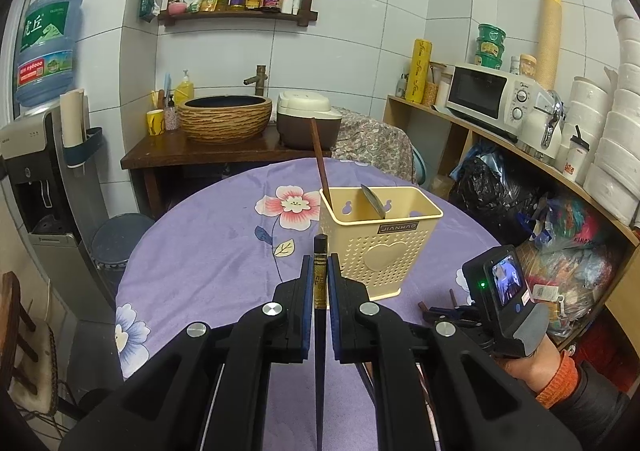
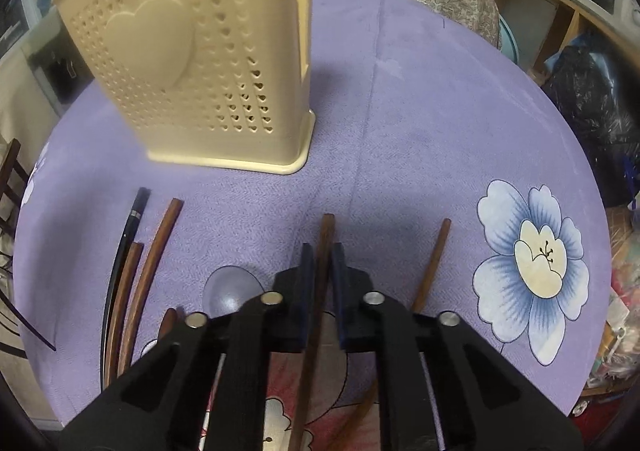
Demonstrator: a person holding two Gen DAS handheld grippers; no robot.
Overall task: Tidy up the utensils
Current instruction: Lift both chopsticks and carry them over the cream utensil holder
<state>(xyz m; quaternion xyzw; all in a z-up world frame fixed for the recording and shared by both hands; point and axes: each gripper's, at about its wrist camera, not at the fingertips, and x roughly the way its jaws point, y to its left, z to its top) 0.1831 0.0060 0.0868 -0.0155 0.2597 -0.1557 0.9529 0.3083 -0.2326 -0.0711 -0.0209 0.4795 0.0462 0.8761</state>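
The left hand-held gripper point(image 1: 320, 271) is clamped on a dark chopstick point(image 1: 320, 271); its long axis runs along the line of the fingers, blunt gold-banded end pointing forward toward the cream utensil holder point(image 1: 380, 247), which stands upright on the desk point(image 1: 208, 251) just ahead and slightly right; a brown chopstick point(image 1: 320, 163) leans out of the holder's back left corner, and a spoon point(image 1: 374, 201) shows above its rim. The right hand-held gripper point(image 2: 322, 271) is closed on a brown chopstick point(image 2: 325, 235) low over the purple floral cloth; its axis also follows the fingers, blunt end pointing toward the holder's base point(image 2: 240, 163); whether it still touches the cloth cannot be told. To its right another brown chopstick point(image 2: 434, 263) lies near, almost parallel; to its left lie a grey spoon point(image 2: 230, 287), two brown chopsticks point(image 2: 154, 251) and a black one point(image 2: 130, 227), all pointing roughly toward the holder; bare cloth lies between the held stick and the holder.
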